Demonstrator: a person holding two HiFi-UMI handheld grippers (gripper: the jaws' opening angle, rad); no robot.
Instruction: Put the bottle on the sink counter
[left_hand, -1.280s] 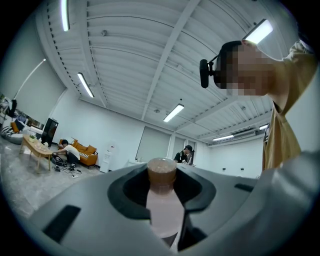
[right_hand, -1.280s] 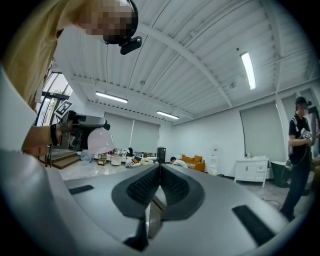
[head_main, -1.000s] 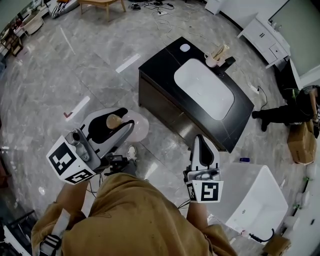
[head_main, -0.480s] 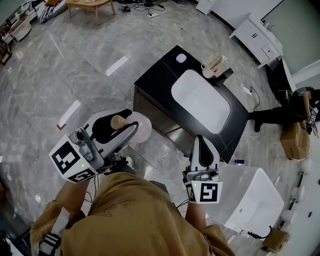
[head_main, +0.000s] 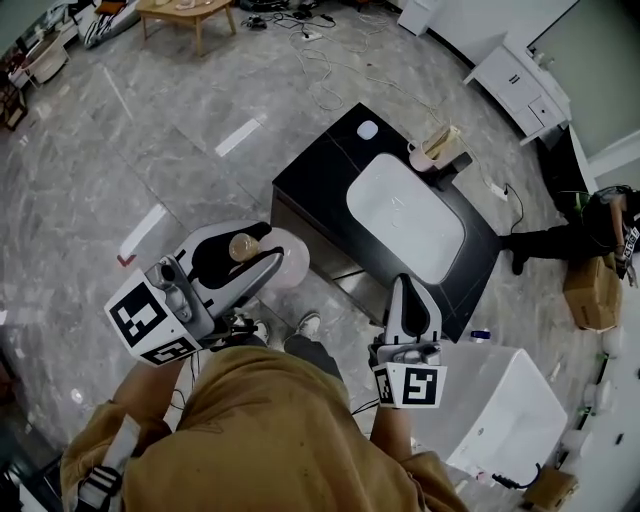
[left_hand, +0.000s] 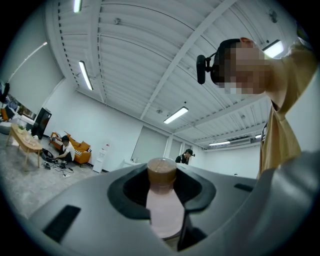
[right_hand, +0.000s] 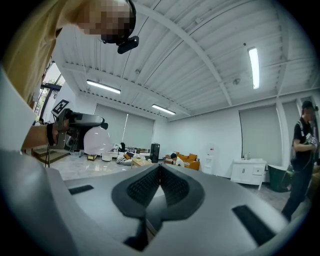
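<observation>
A person in a tan shirt (head_main: 270, 440) stands on a grey stone floor (head_main: 150, 130) with a gripper in each hand. The left gripper (head_main: 250, 255) clamps a pale pink bottle (head_main: 287, 258) between its jaws, gripping it high up near its brown cap. The right gripper (head_main: 405, 290), off to its right, carries nothing, its jaws pressed together. Ahead of both sets of tips stands the black sink counter (head_main: 320, 150) with its white basin (head_main: 405, 205). The bottle hangs clear of the counter, short of its near left corner.
</observation>
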